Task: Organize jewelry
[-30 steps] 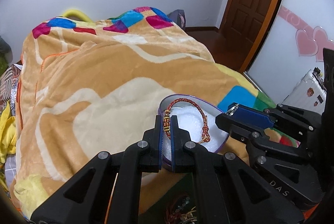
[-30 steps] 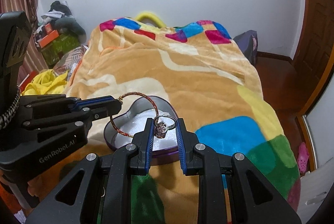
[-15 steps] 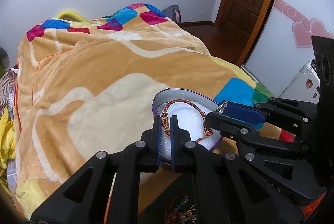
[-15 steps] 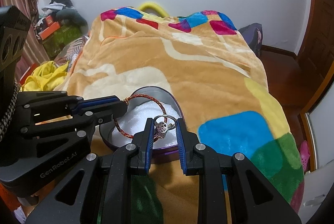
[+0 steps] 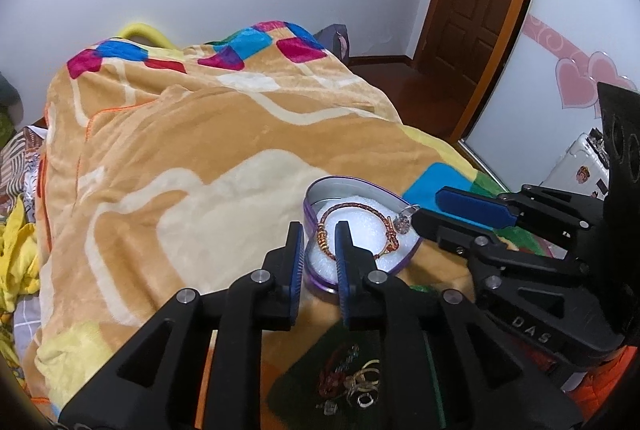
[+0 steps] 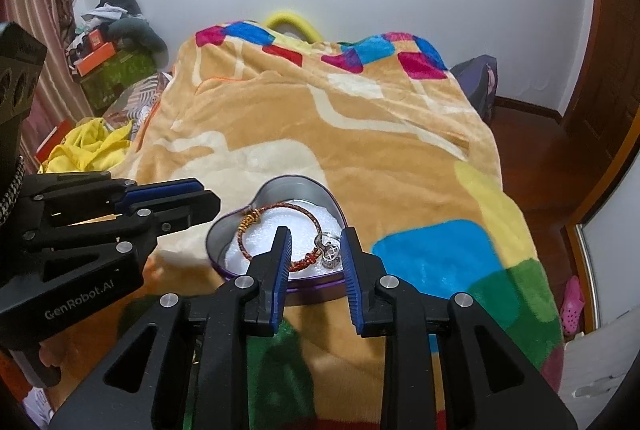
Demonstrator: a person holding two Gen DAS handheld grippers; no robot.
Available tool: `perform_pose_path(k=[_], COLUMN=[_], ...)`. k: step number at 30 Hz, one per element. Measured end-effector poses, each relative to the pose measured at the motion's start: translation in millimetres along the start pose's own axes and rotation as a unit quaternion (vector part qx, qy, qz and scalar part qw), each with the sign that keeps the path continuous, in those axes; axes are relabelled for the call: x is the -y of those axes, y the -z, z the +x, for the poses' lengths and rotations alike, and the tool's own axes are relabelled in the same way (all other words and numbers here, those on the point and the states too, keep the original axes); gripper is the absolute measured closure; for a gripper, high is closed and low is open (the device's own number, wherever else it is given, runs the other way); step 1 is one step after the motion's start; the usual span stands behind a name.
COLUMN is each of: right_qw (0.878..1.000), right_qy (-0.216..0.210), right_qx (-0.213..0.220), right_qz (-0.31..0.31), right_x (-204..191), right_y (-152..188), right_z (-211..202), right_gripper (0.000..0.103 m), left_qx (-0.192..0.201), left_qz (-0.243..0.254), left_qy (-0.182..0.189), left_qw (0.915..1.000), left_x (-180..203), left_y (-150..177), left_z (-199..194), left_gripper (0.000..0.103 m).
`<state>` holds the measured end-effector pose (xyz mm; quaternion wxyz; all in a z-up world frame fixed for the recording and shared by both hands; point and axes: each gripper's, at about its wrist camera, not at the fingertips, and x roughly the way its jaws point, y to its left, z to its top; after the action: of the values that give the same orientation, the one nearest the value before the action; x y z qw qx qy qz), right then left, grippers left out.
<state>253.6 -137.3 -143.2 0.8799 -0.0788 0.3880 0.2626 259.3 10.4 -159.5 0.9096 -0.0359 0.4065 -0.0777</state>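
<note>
Bed (image 6: 360, 133) covered by a tan fleece blanket (image 5: 168, 149) with cream bands and coloured squares. Landmark: heart-shaped tin (image 6: 304, 189), purple-rimmed, resting directly on the blanket near the bed's front end. Just in front of the tin, on a dark green patch of blanket, lies a small heap of loose jewellery (image 5: 352, 382). Right of the tin: blue, yellow and green blanket patches. Beyond the tin: open blanket.

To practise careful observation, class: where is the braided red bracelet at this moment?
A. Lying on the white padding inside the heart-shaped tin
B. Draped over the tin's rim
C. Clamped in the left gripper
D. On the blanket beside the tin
A: the bracelet lies on the white padding inside the heart-shaped tin, with both grippers open and holding nothing.
</note>
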Motion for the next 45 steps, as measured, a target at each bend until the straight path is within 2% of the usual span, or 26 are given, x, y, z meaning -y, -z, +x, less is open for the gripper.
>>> perform_pose_path(k=[5,12,16,30,37,40,45], right_qw=[1.0,0.999,0.999,1.0,0.997,0.996,0.996], right_qy=[0.005,0.004,0.004,-0.014,-0.06,-0.06,-0.051], right_qx=[0.015,0.032,0.035,-0.007,-0.048,-0.056,-0.061], right_qz=[-0.002,-0.002,-0.005,-0.019,-0.028,-0.036,-0.048], right_x=[-5,-14,-20,-48,-71,-79,-87], right_y=[0,6,16,53,68,72,74], right_z=[-18,-42,-49,-33,-6,3,13], right_gripper=[0.079,0.078,0.069,0.068,0.068,0.068,0.068], left_qx=[0.017,0.026,0.023,-0.023,-0.03,-0.03,-0.031], left_qz=[-0.004,-0.003,0.001,-0.013,-0.02,-0.017,-0.014], left_qy=[-0.008,-0.014,-0.017,-0.017,-0.003,-0.003,0.012], left_qw=[0.9998,0.9996,0.9996,0.9995,0.9993,0.9994,0.9994], left_x=[-3,-4,-3,-16,-17,-17,-18], left_y=[5,17,28,79,102,107,107], left_z=[-23,-51,-63,-64,-69,-72,-71], left_gripper=[0.074,0.067,0.065,0.065,0.065,0.065,0.083])
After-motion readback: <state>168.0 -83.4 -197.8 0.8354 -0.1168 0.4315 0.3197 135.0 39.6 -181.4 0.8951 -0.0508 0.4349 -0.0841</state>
